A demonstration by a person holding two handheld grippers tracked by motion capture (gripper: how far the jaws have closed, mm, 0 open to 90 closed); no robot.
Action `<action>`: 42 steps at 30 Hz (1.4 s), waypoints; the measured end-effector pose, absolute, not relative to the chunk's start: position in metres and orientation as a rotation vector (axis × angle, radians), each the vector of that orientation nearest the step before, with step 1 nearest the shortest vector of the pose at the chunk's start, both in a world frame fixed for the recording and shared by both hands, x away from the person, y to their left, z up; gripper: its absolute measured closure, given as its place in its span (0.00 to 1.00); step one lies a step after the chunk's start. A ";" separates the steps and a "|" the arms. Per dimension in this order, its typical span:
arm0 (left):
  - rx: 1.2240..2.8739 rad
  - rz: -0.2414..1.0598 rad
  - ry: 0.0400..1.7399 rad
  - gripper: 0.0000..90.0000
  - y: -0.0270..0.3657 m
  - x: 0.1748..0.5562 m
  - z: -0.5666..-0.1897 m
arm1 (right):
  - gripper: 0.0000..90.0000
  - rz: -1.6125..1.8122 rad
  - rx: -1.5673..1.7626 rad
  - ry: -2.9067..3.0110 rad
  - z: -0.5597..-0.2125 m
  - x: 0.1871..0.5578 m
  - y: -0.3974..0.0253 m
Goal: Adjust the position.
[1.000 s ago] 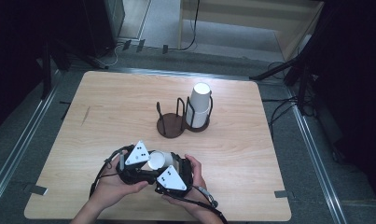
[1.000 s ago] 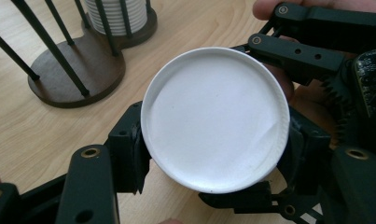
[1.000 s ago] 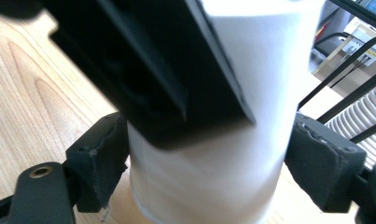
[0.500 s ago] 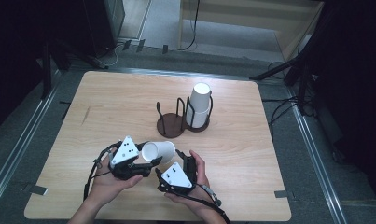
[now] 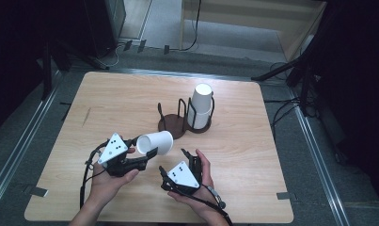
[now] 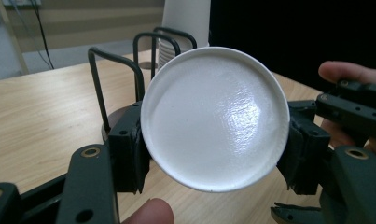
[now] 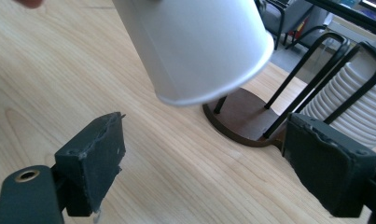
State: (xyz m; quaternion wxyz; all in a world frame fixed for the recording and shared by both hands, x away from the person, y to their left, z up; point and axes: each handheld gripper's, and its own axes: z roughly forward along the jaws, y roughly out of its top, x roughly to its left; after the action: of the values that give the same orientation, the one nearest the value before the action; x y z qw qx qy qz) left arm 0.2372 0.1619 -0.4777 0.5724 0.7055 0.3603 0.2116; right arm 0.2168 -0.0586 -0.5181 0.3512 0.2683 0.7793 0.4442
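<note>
Nearest in, right gripper (image 5: 191, 157) resting low on the table (image 5: 253, 155), jaws spread wide and gripping nothing, bare wood between the pads (image 7: 94, 161); just ahead of and above those pads, lifted off the wood, hanging a white paper cup (image 5: 155, 143), its closed base toward this gripper's camera. Clamped on that cup from both sides, left gripper (image 5: 141, 157), pads (image 6: 129, 154) pressed against the wall close to the base, base disc squarely facing the left gripper view. Lying on its side, long axis roughly level, open mouth pointing away to the left of the gripping fingers, base toward the holder. Plain, glossy, undented, rim of the base crisp. Beyond the fingertips, close ahead, a dark wire cup holder (image 5: 175, 120) with an empty bay; farther still, a stack of white cups (image 5: 200, 106) standing upside down in the second bay. Left hand clearly the nearer one, likely needing a turn of the cup before seating it
</note>
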 end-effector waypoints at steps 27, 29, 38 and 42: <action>1.455 0.508 0.818 0.41 0.165 0.242 -0.489 | 0.05 1.310 1.140 1.929 -0.498 0.230 -0.073; 1.441 0.510 0.808 0.41 0.166 0.243 -0.490 | 0.00 1.358 1.229 1.902 -0.496 0.230 -0.074; 1.415 0.521 0.796 0.41 0.166 0.244 -0.493 | 0.00 1.498 1.396 1.774 -0.488 0.227 -0.077; 1.406 0.517 0.790 0.41 0.165 0.245 -0.494 | 0.00 1.559 1.451 1.740 -0.485 0.225 -0.075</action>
State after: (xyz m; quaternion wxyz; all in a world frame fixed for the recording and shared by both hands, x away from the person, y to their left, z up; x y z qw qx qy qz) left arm 0.2451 0.1648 -0.4942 0.6625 0.6218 0.3495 0.2289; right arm 0.2245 -0.0745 -0.4847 0.1942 0.5175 0.6207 0.5561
